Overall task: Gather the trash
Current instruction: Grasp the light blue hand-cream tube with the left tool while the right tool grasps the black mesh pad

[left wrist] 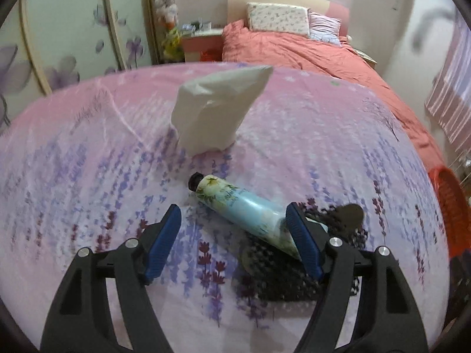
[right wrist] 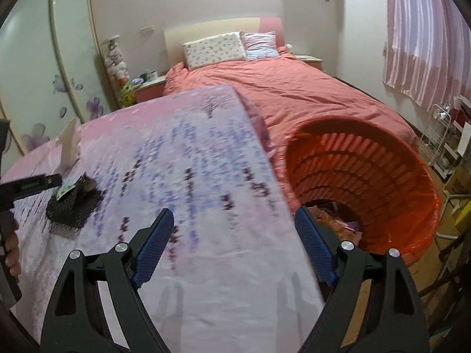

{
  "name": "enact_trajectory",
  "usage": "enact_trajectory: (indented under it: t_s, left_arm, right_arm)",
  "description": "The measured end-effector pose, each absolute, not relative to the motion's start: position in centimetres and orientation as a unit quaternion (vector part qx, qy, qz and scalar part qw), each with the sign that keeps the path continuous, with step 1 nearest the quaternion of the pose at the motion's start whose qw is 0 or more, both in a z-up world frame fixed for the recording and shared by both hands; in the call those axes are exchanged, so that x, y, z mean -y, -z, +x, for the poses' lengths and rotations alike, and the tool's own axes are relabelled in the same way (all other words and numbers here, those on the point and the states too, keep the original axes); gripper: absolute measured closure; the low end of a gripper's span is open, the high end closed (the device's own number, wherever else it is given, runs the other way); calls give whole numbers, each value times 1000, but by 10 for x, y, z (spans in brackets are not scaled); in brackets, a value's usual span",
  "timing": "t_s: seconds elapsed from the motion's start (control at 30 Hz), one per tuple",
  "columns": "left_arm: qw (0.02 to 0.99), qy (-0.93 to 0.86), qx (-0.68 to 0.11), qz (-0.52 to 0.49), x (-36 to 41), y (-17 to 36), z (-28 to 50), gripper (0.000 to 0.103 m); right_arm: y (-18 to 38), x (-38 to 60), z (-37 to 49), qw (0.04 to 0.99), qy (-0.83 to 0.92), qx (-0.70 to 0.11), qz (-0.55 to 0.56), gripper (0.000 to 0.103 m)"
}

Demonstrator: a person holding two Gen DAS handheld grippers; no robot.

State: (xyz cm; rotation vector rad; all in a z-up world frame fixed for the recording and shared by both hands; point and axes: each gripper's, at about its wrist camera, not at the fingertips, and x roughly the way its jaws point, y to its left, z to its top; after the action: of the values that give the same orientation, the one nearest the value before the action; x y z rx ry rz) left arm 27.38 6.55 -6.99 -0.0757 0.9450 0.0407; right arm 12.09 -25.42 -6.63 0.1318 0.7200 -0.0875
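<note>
A light blue floral cream tube (left wrist: pixel 241 207) with a black cap lies on the pink lavender-print cloth (left wrist: pixel 88 176). Its flat end rests on a black mesh pouch (left wrist: pixel 294 267). A crumpled white paper bag (left wrist: pixel 215 111) stands just beyond the tube. My left gripper (left wrist: pixel 234 229) is open, low over the cloth, with the tube between its blue pads; the right pad touches the tube's end. My right gripper (right wrist: pixel 234 235) is open and empty over the cloth's right edge. An orange slatted trash basket (right wrist: pixel 362 176) stands just right of it, with wrappers at its bottom. The pouch (right wrist: pixel 73 203) and the left gripper's finger also show at the left in the right wrist view.
A bed with a coral duvet (right wrist: pixel 294 88) and two pillows lies behind. A nightstand (right wrist: pixel 150 86) with small items stands at its left, next to floral wardrobe doors (right wrist: pixel 44 82). Striped curtains (right wrist: pixel 426 35) and a wire rack (right wrist: pixel 438 141) are at the right.
</note>
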Motion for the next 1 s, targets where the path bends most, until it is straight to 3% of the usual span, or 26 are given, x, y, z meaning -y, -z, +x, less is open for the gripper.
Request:
enact_trajectory:
  t_s: [0.13, 0.4, 1.0]
  left_arm:
    - [888, -14, -457, -41, -64, 72, 286, 32]
    - [890, -8, -455, -22, -64, 74, 283, 56]
    - [884, -70, -461, 30, -140, 87, 258, 53]
  right_arm:
    - [71, 239, 125, 931, 37, -359, 55, 20]
    - [73, 209, 128, 928, 12, -369, 41, 20]
    - [79, 109, 163, 900, -140, -408, 56, 30]
